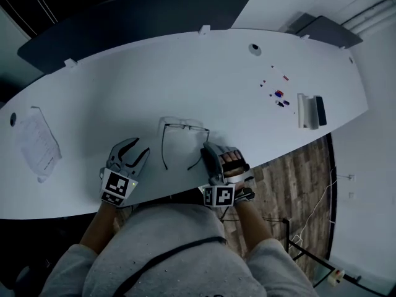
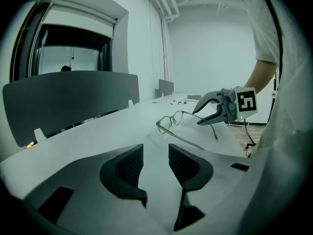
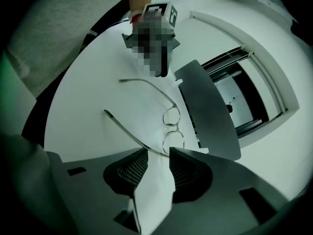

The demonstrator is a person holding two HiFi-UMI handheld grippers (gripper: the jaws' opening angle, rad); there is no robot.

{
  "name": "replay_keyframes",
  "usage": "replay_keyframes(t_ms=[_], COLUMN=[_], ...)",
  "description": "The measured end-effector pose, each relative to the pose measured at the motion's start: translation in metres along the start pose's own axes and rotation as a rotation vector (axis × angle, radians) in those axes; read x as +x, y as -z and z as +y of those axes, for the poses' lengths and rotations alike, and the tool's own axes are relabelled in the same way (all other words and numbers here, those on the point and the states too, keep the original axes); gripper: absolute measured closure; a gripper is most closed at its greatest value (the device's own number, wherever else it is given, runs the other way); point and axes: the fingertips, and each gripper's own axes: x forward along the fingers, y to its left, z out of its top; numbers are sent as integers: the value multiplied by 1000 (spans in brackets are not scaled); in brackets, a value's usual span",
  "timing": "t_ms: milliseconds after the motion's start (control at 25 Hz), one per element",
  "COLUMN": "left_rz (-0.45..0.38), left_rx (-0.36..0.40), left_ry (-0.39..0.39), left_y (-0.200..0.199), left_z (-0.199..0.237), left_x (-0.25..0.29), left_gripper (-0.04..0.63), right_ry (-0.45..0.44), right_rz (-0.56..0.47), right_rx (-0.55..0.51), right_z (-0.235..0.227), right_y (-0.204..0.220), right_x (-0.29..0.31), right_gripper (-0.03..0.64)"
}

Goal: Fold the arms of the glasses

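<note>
Thin-framed glasses [image 1: 184, 135] lie on the white table [image 1: 185, 79] with both arms unfolded and pointing toward the person. My left gripper [image 1: 137, 148] stands open just left of the left arm, with nothing between its pads [image 2: 129, 168]. In the left gripper view the glasses [image 2: 177, 120] lie ahead, and the right gripper [image 2: 214, 112] is beyond them. My right gripper [image 1: 207, 148] is open at the right arm of the glasses. In the right gripper view that arm [image 3: 132, 131] runs across the tips of the gripper [image 3: 157, 153], and the pads do not press on it.
A sheet of paper [image 1: 37, 142] lies at the table's left end. Several small items [image 1: 278, 96] and a white and black box [image 1: 309, 110] sit at the far right. A dark panel [image 1: 136, 17] lines the far edge. The near table edge runs right under both grippers.
</note>
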Motion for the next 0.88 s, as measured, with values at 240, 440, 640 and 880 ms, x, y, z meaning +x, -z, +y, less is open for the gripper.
replay_keyframes(t_ms=[240,440,640,880], left_rz=[24,19,-5,-47], left_rx=[-11,-19,-12,-5], left_ry=[-45,-62,-43,60], left_y=[1,-7,-22,-37], left_z=[17,23,18,-1], left_x=[8,13,21,29], left_gripper=[433,433,422,417], right_ry=[39,-8,-200,-501], right_rz=[-129,-240,-352,-442], right_rx=[59,225,456,574], right_z=[-23,-42,-45,-40], right_y=[-8,-9,-8,-10], right_x=[-5,-7,-7,-13], right_gripper=[547,578,580,580])
